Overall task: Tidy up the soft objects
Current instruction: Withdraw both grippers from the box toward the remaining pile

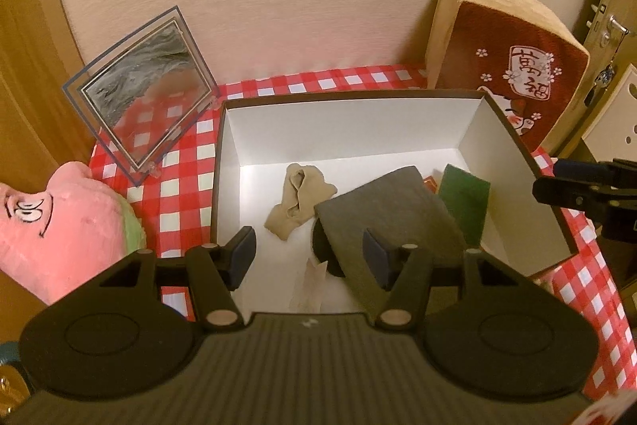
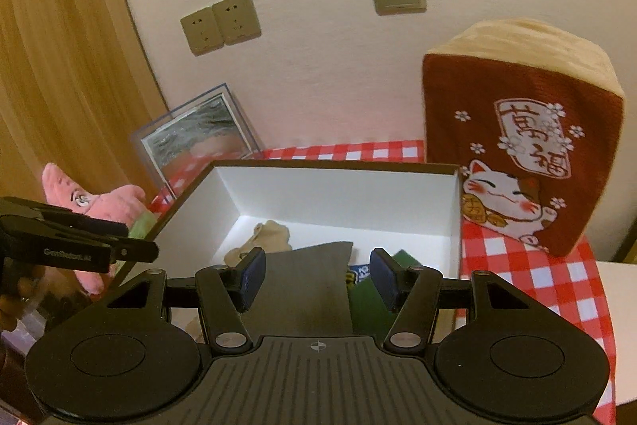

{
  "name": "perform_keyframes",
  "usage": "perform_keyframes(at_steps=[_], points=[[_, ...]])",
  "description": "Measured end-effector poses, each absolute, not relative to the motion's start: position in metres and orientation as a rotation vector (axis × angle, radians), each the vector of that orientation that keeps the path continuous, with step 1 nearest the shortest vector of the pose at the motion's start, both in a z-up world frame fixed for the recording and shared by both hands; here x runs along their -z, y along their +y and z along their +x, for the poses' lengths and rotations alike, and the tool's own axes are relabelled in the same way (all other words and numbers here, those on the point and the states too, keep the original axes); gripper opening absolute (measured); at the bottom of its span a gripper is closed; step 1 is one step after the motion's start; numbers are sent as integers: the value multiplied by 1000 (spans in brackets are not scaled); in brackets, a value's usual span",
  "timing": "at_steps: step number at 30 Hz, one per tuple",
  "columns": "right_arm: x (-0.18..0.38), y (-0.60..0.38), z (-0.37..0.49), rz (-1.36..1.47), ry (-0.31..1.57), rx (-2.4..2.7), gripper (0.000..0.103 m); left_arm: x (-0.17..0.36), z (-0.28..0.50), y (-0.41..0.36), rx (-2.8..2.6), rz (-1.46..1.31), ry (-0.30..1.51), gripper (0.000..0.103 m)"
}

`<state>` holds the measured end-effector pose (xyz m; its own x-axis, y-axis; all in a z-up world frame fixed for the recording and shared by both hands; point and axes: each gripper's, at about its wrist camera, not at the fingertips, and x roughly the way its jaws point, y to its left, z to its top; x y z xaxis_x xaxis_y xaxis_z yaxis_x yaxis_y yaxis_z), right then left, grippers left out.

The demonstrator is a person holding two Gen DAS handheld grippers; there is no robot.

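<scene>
Several soft pieces (beige sock [image 1: 296, 200], grey cloth [image 1: 392, 210]) lie in the box [image 1: 229, 146]; pink plush [image 1: 59, 226], lower left, waits outside; left gripper [image 1: 308, 251] and right gripper [image 2: 318, 277] gape empty.

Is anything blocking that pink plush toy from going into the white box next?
Nothing visible blocks it. The pink plush toy lies on the checked cloth left of the white box, whose top is open. Inside, the beige sock and grey cloth leave bare floor on the near-left side. The left gripper is open and empty.
</scene>
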<state>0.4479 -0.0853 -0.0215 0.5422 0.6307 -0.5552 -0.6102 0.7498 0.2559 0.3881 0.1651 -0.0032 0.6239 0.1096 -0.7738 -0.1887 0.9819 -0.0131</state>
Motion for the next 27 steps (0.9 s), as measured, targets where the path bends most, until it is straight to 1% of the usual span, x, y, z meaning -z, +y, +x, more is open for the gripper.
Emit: perform_keyframes(at_steps=[3,6,11,12,20,27], points=[[20,-98,442,58,675,-726,58,-2,378,162,-169,-107,869,58],[20,-113,434,89,681,-706,61,-5,366,157,-171,-116,863,58],[21,-143,419,160,683,-661,69,-9,345,149,-176,-130,849,60],[21,-149,415,174,684,-653,70,-10,340,148,-177,-130,846,62],[22,-191,385,260,693,-603,78,-12,307,134,-181,-131,834,62],[34,-210,352,234,724,-560,80,-4,277,124,-176,-147,851,62]])
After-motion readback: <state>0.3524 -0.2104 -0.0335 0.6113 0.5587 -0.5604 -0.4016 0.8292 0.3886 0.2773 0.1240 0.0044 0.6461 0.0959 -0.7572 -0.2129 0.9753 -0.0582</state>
